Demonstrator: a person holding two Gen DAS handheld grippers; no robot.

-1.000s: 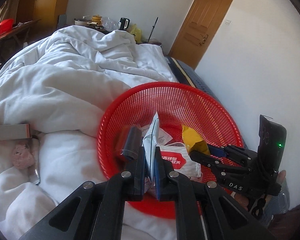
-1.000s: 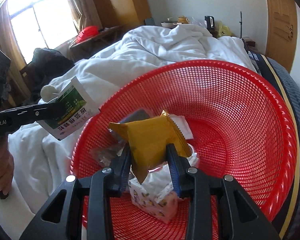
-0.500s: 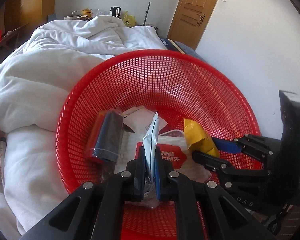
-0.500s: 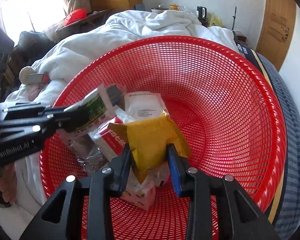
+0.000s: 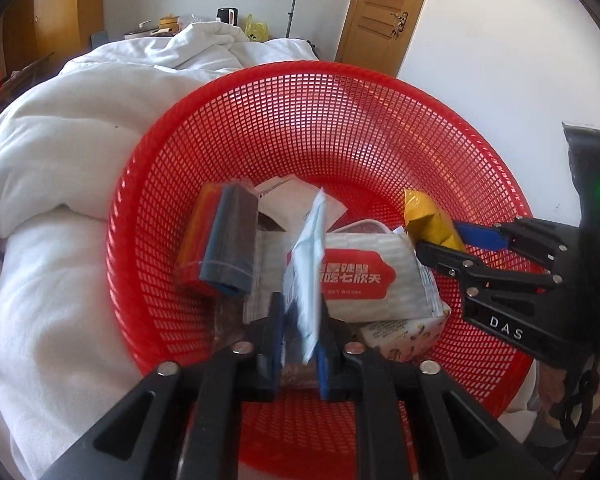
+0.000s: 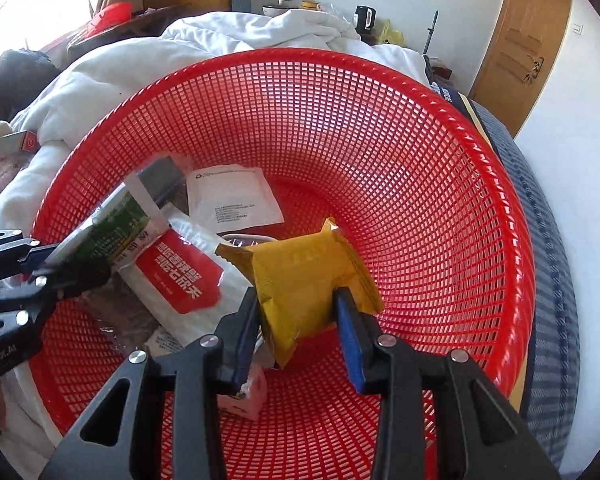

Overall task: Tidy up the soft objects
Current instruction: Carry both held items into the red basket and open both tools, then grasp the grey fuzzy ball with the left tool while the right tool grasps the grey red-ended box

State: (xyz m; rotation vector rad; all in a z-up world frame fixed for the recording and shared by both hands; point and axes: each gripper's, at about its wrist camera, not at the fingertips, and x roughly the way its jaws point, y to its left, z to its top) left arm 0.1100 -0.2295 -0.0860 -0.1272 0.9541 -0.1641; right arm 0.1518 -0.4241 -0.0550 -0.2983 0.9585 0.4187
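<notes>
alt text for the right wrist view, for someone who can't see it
The right gripper holds a yellow packet over a red mesh basket on a white duvet; a wet-wipes pack lies inside.

Both views ride on hand-held claws and look steeply down, from close by, into the same red basket on the bed. The left wrist view faces it from the bed side, with the right claw entering at its right edge. The right wrist view has the left claw at its left edge. Both share the wipes pack and the door behind.
</notes>
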